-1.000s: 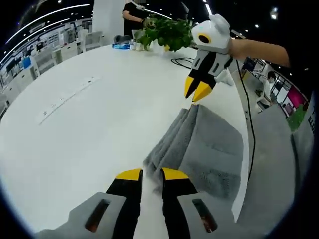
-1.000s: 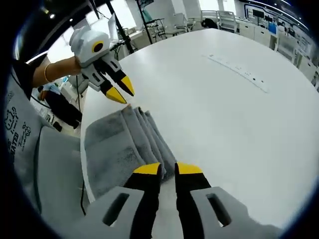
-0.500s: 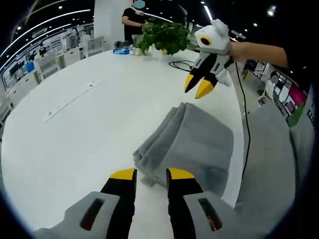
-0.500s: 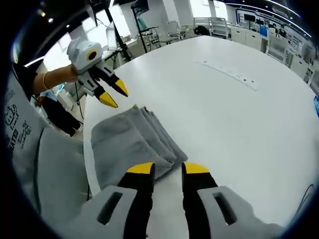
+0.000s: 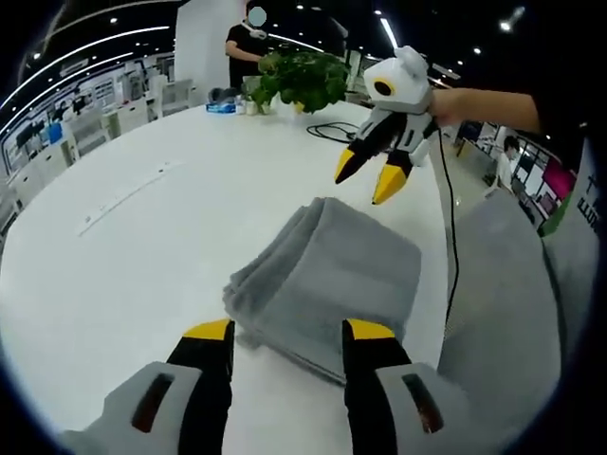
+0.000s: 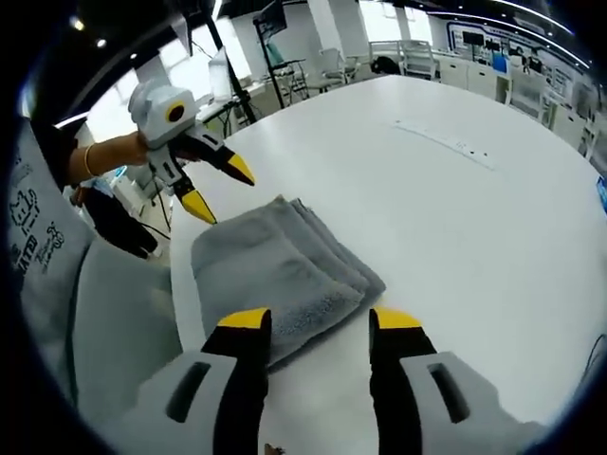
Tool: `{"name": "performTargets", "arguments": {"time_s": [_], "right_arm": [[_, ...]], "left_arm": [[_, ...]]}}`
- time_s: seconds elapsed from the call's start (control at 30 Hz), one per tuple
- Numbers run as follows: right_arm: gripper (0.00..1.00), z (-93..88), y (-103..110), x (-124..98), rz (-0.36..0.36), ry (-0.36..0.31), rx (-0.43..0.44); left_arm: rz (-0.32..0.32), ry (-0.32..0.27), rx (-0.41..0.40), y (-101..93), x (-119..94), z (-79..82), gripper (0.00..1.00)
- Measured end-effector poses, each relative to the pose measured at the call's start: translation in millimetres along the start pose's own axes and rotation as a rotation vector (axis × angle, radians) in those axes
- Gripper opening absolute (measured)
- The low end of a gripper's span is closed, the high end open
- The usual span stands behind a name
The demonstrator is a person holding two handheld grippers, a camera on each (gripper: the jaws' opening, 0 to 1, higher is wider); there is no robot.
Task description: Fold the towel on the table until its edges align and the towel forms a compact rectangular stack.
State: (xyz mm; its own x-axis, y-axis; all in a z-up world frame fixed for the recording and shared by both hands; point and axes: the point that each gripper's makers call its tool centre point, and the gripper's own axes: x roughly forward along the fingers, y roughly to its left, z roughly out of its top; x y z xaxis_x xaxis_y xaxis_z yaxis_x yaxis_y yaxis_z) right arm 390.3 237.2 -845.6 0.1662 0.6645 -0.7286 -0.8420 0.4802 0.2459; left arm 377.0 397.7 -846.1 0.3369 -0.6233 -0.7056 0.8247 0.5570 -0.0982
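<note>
Both grippers' jaws have widened and hold nothing — left gripper point(image 5: 287, 332), right gripper point(image 6: 313, 319) — towel point(image 5: 327, 275) already stacked, folding seemingly complete.

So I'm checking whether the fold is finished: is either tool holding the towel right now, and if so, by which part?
Nothing is held. Both the left tool and the right tool are open and clear of the folded towel.

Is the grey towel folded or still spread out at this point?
Folded. The towel lies on the white table as a compact rectangular stack, layered edges showing along one side; both grippers are open, clear of it.
</note>
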Motion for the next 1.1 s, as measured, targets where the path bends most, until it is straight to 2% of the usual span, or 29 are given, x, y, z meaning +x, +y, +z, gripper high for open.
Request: {"name": "performTargets", "arguments": {"time_s": [0.27, 0.43, 0.7, 0.9, 1.1], "right_arm": [[0.52, -10.0, 14.2, 0.7, 0.019, -0.004, -0.001], [0.59, -12.8, 24.0, 1.7, 0.026, -0.037, 0.019], [0.63, -26.6, 36.8, 6.1, 0.036, -0.035, 0.038], [0.71, -33.9, 46.0, 9.8, 0.037, -0.033, 0.043], [0.80, -35.8, 51.1, 13.7, 0.026, -0.051, 0.028]], "left_arm": [[-0.013, -0.015, -0.049, -21.7, 3.4, -10.5, 0.60], [-0.010, -0.031, -0.063, -31.5, 3.5, -13.3, 0.67], [-0.034, -0.026, -0.080, -49.0, 6.8, -23.0, 0.70], [-0.032, -0.005, -0.065, -57.7, 9.8, -33.4, 0.75], [-0.015, -0.007, -0.062, -58.1, 11.6, -36.3, 0.79]]}}
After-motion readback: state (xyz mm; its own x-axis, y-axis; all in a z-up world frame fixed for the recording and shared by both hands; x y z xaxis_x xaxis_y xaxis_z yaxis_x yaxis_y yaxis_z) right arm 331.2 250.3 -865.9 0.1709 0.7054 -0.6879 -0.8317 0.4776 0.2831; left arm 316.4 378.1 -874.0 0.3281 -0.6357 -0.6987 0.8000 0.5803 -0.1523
